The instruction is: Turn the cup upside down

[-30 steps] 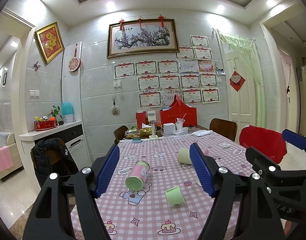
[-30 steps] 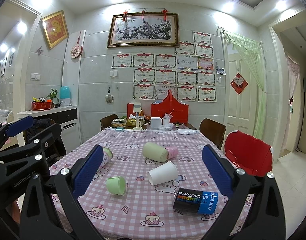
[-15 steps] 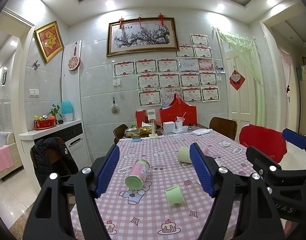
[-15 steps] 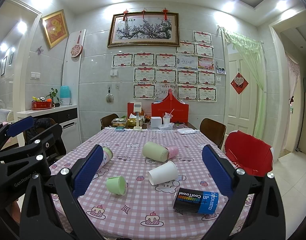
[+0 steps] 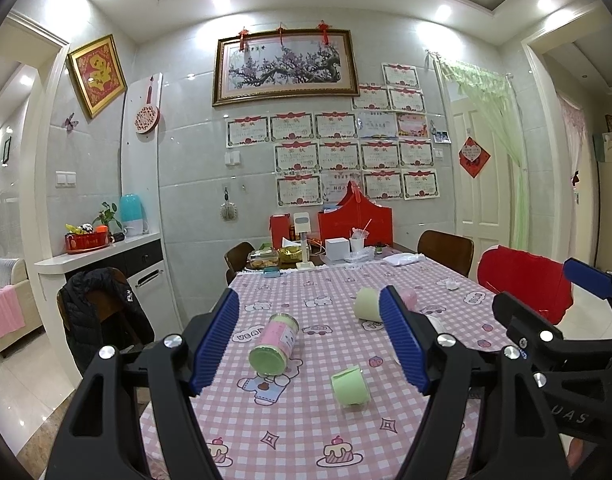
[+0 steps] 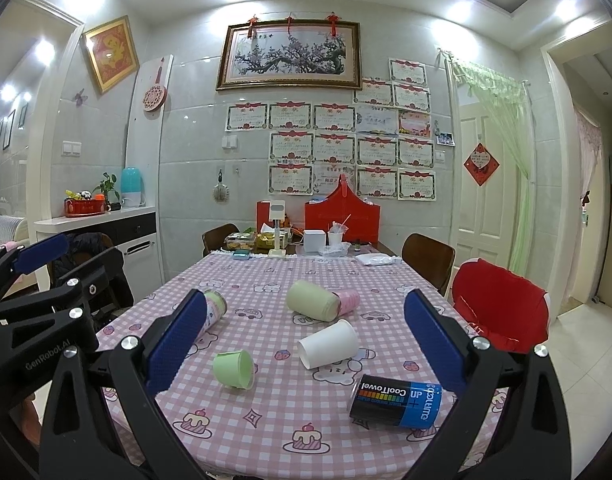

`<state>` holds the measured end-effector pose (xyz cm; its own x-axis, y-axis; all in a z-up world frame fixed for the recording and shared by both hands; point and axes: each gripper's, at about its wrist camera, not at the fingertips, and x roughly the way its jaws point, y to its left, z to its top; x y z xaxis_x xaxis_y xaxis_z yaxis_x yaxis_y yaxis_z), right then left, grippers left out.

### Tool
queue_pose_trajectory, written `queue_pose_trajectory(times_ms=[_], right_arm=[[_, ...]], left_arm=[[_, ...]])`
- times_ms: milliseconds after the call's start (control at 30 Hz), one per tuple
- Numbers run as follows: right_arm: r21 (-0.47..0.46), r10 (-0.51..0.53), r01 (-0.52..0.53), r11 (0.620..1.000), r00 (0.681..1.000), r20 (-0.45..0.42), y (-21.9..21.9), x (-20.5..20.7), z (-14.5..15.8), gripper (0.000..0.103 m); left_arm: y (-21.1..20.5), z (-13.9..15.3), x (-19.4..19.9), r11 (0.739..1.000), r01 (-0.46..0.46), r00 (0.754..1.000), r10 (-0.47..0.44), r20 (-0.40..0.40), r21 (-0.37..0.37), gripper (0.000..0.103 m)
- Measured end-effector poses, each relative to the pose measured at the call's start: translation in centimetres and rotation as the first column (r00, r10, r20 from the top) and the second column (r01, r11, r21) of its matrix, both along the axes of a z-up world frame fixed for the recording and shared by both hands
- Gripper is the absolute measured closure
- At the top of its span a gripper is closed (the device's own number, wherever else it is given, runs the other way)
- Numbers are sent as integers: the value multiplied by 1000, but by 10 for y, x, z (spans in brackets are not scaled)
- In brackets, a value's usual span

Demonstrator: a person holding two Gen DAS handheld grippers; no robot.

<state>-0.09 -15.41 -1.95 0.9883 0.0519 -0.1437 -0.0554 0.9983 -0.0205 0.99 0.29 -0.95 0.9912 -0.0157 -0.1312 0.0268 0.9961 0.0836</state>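
Both tools hang above the near edge of the table (image 6: 266,412), nothing between their blue pads: the left gripper (image 5: 309,336) and the right gripper (image 6: 306,344) are each spread wide, I'd guess so a cup can slip between them. 4 cups lie on their sides on the pink checked cloth. The small green cup (image 6: 233,369) is nearest, the white paper cup (image 6: 329,344) just beside it, and a larger green cup (image 6: 311,306) touches a pink cup (image 6: 347,300) farther back. A jar (image 5: 274,344) and a blue can (image 6: 395,400) lie tipped too. No cup has been flipped yet.
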Motion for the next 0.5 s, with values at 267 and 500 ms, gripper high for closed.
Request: queue_pose_trajectory(times_ms=[267,500], right_arm=[[-4,10,-10,1000,1000,-25,6,10,-5,8],[-3,26,-26,1000,998,-63,12,24,-9,8]], left_arm=[[9,-6,12,1000,15,999,-15,-45,-13,31],[22,-12,26,999,13,996,-16,-92,-33,31]])
